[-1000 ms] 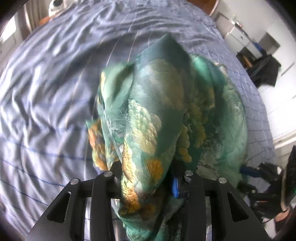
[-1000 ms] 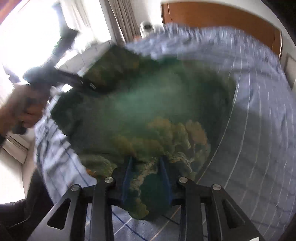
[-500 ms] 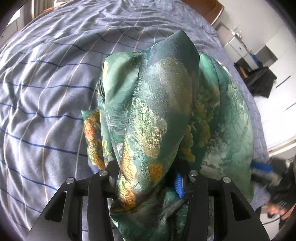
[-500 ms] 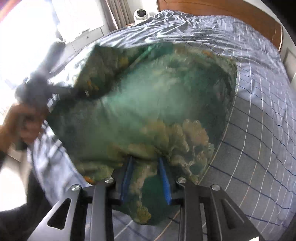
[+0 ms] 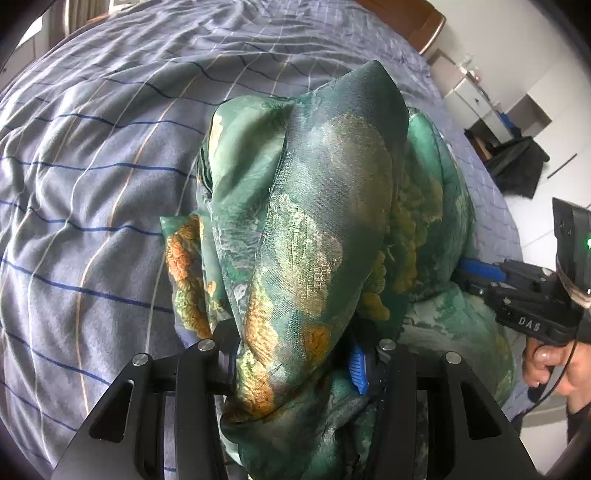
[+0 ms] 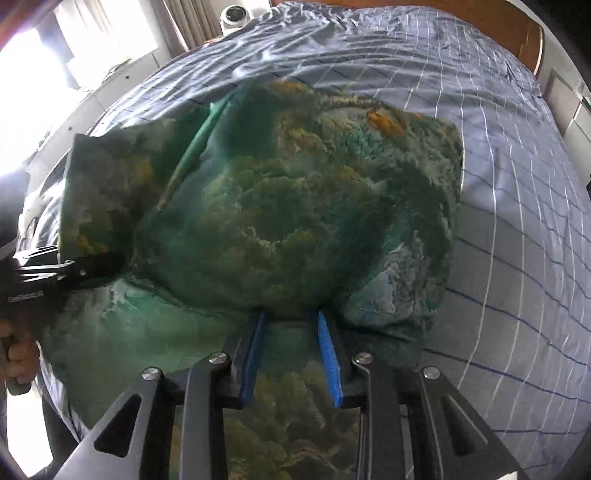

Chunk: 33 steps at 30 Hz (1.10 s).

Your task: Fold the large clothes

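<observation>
A large green garment (image 5: 317,229) with gold and orange print lies on the bed, also in the right wrist view (image 6: 295,206). My left gripper (image 5: 295,354) is shut on a bunched fold of it, which drapes over the fingers. My right gripper (image 6: 291,317) has its blue-padded fingers (image 6: 327,354) pushed under a folded edge of the garment; the pads stand apart with cloth over their tips. The left gripper shows at the left of the right wrist view (image 6: 74,269), the right gripper at the right of the left wrist view (image 5: 480,273).
The bed has a grey-blue checked cover (image 5: 92,184), wrinkled, and a wooden headboard (image 6: 517,33). A white cabinet and dark items (image 5: 513,166) stand beside the bed. Window and curtains (image 6: 110,37) are at the far left.
The garment came down from being held up and now lies folded over on the bed. Both grippers dropped with it. The right gripper's pads stand wider apart than before.
</observation>
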{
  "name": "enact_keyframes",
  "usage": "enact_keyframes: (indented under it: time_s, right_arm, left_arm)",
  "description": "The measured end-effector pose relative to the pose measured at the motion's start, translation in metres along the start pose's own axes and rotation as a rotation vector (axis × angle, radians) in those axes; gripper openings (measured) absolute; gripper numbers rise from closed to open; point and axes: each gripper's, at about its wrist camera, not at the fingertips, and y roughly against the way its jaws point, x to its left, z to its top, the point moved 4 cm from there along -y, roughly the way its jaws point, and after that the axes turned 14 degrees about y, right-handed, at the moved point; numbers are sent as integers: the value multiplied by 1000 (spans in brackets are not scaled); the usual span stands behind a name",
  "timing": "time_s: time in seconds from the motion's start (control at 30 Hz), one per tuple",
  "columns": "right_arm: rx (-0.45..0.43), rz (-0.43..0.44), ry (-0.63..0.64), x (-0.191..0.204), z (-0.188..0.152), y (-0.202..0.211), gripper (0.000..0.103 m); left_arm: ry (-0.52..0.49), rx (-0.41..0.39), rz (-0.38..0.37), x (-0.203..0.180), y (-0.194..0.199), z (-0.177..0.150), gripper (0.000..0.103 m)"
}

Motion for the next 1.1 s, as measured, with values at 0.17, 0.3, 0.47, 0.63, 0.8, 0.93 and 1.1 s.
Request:
enact_keyframes:
  time_s: [0.17,0.3,0.47,0.63,0.8,0.93,1.1]
  right_arm:
    - [83,59,-22,-13,32,14,29]
    - [-27,15,-27,-19,81,32,29]
    - [95,0,-27,-21,92,-25,29]
    - [42,2,-31,-23,79,-19,29]
    - [-41,47,64,3,46,38,29]
    - [-82,91,152,42,1,80,29]
    - [-131,126,126,70,-59,102,29]
  left_arm:
    - [2,-5,-12,1,2,-2,47]
    - [4,-6,-9,0,3,-4,47]
    - [-9,-13,25,-3,2,-5,47]
    - [-23,-22,28,-4,3,-5,48]
    - [-33,-34,42,-6,4,-7,48]
    - [-36,-41,51,-10,5,-10,48]
    - [-42,-48,63,-14,4,-12,48]
